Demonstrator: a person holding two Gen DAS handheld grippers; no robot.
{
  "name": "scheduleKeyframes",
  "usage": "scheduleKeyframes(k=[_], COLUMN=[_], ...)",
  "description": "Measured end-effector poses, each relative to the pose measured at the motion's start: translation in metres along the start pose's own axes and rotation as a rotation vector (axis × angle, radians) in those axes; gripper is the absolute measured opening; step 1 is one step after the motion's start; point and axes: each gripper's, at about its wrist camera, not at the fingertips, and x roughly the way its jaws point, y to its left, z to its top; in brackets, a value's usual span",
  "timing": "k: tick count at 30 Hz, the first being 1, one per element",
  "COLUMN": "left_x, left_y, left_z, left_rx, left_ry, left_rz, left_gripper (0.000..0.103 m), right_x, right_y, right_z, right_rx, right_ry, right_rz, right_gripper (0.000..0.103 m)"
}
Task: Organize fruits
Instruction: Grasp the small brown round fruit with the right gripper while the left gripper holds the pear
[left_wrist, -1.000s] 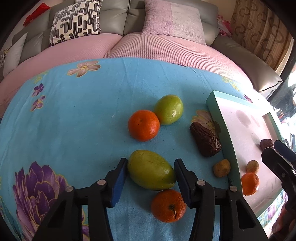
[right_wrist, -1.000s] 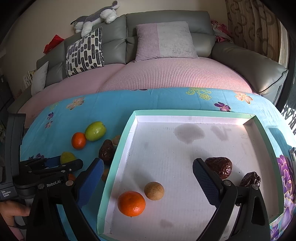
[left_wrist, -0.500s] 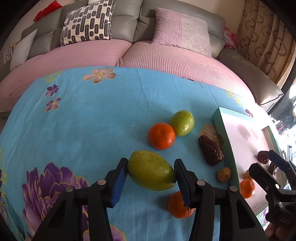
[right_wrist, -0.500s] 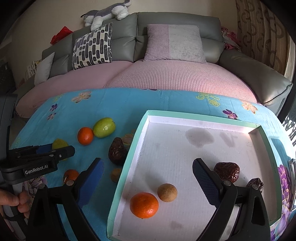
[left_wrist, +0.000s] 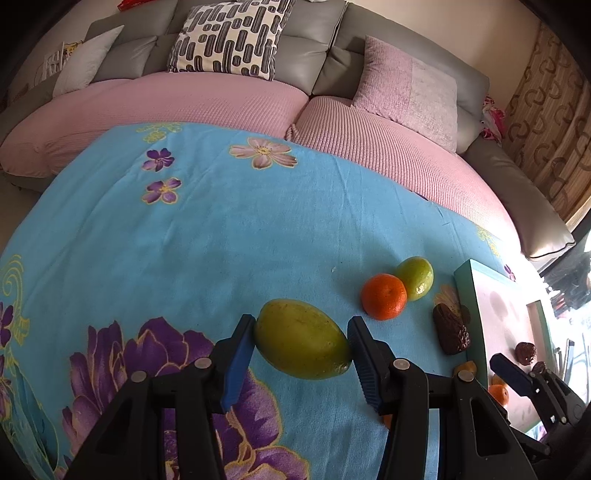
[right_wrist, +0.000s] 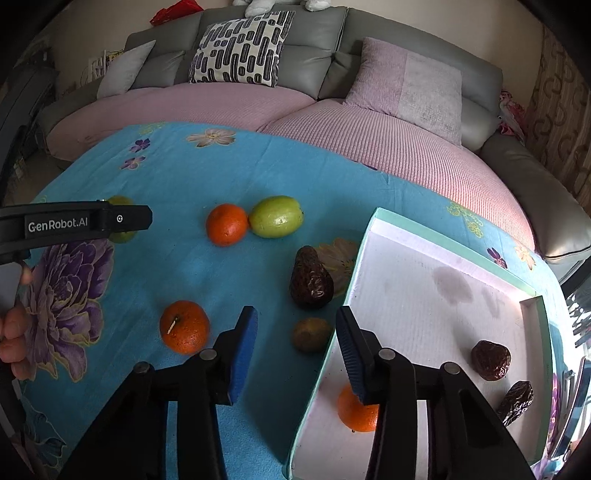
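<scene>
**Q:** Behind everything ran a grey sofa (left_wrist: 325, 40) with pink cushions, and a blue flowered cloth (left_wrist: 207, 236) covered the desk. What did the left hand-held gripper (left_wrist: 301, 345) have?

**A:** It was clamped on a green mango (left_wrist: 301, 339), both blue pads against the fruit. The mango's long axis ran across the jaws, left pad to right pad, and it looked lifted off the cloth, though I couldn't be sure.

**Q:** Which way did the tray lie from it?

**A:** Off to its right and a little ahead. Between them, going rightward, sat an orange (left_wrist: 384, 296) touching a green fruit (left_wrist: 415, 277), then a dark date (left_wrist: 450, 334) just beside the tray's (left_wrist: 466, 295) teal wall. So the carry would have to swing right, over those.

**Q:** And the right hand-held gripper (right_wrist: 295, 349)?

**A:** Spread wide, holding nothing. A small brown fruit (right_wrist: 311, 334) lay just ahead, between its pads and close against the tray wall (right_wrist: 360, 266); a stemmed orange (right_wrist: 184, 326) lay ahead-left. That gripper was the nearer one to both.

**Q:** What was inside the tray?

**A:** An orange (right_wrist: 352, 413) partly hidden behind the right pad, and two dark dates (right_wrist: 491, 360) farther right. Most of its white floor was bare.
</scene>
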Motion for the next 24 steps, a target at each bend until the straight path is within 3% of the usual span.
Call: scheduleKeyframes(k=[9,15,24], left_x=[-0.006,-0.008,-0.009], left_y=[0.016,0.019,0.023], left_z=[0.002,0.004,0.003], left_rx=[-0.051,-0.066,-0.078], left_ry=[-0.011,-0.017,-0.017], left_rz=[-0.042,-0.067,-0.075], left_gripper=[0.054,0.054,0.054], right_x=[0.016,0.021,0.024], right_y=[0.009,0.02,0.021], right_z=[0.002,0.006,0.013], right_rx=[-0.026,-0.058,-0.051], right_ry=[0.067,0.105,0.123], right_rz=[-0.063,-0.136,-0.151], right_gripper=[0.029,0.028,0.028])
